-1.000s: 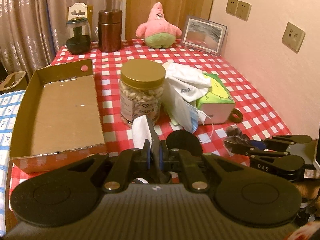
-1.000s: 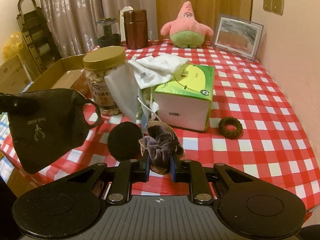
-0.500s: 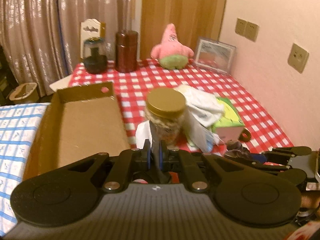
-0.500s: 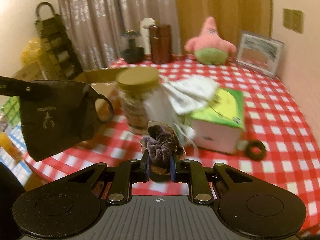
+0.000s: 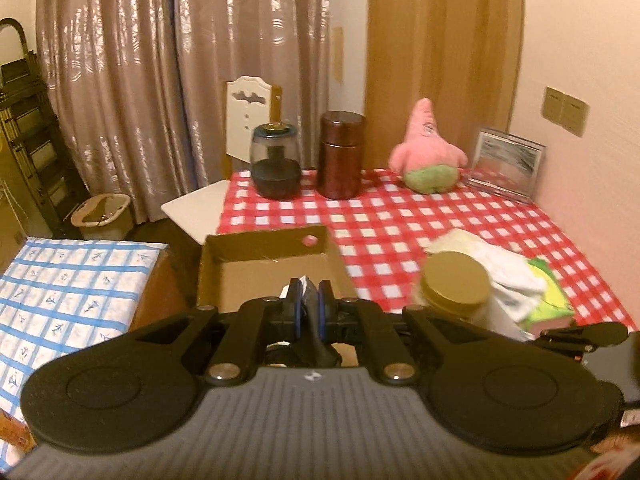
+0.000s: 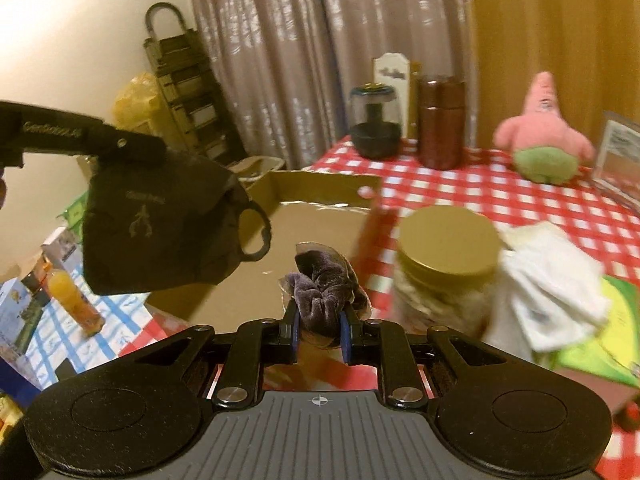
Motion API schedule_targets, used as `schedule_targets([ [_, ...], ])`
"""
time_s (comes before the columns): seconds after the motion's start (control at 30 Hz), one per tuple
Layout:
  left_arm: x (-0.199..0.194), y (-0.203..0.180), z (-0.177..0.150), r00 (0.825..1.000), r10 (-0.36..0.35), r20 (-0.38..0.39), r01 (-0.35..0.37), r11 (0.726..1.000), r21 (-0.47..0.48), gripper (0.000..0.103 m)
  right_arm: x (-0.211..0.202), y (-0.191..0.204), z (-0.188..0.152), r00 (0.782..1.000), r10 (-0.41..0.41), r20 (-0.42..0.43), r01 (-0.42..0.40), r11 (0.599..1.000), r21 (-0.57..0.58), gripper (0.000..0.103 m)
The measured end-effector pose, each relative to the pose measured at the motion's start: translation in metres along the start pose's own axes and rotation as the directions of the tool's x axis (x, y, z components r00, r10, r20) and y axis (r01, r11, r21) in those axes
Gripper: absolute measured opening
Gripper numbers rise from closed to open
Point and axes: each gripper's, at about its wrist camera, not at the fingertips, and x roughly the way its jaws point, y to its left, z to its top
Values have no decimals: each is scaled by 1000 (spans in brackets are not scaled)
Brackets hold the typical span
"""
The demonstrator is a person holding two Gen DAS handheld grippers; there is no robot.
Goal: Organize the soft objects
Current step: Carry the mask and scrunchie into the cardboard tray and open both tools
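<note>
Quick count: one cardboard box, one gold-lidded jar, one brown canister, one dark glass jar, one pink plush, one black mask, one purple scrunchie, one picture frame, maybe two white cloths, it's blurry.

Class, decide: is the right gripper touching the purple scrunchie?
Touching. The right wrist view shows the right gripper with both pads pressed against the purple scrunchie.

I lift both grippers off the table and swing them left: the left gripper carries the black mask and the right gripper the purple scrunchie toward the cardboard box.
</note>
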Motion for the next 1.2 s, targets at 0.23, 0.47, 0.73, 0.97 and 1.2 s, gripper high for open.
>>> schedule_targets([
  [0.23,56,31,4,1000,13,9,-13,1000,-24,6,63,9,11,999,19,-39,-19,1000,-8,19],
  [0.47,96,50,-21,997,20,-74,-26,997,-74,31,95,9,11,997,31,-69,-31,999,-6,19],
  [0.73,78,66,-58,994,43,-98,-53,993,-103,38,111,13,7,995,57,-85,-58,998,-16,20],
  [0.97,65,73,-69,994,44,-97,-57,989,-135,44,110,16,7,995,74,-66,-76,997,-19,57],
  [1.2,51,63,-63,997,32,-72,-42,989,-142,58,74,14,-4,999,28,-43,-30,998,-63,57],
])
